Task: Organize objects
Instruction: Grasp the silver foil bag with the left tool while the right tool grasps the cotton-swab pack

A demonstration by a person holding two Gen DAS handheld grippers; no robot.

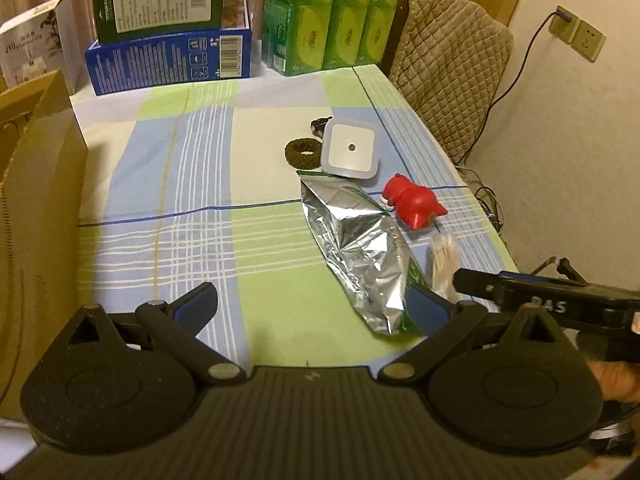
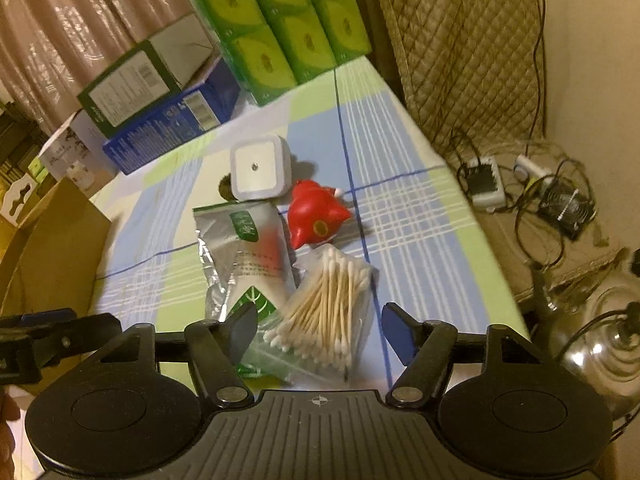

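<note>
Right claw point(image 2: 318, 330) parted and empty, straddling cotton swab bag point(image 2: 324, 308) on counter point(image 2: 420, 216) beside foil pouch point(image 2: 240, 248), presumably for pickup; left claw point(image 1: 316, 306) wide and empty, poised near cardboard box point(image 1: 40, 216).

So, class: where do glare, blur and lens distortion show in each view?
Left wrist view: glare on the crinkled foil bag, cotton swabs smeared, table edge bowed. Right wrist view: foil bag softly blurred, corners darkened, highlights on the metal pot.
</note>
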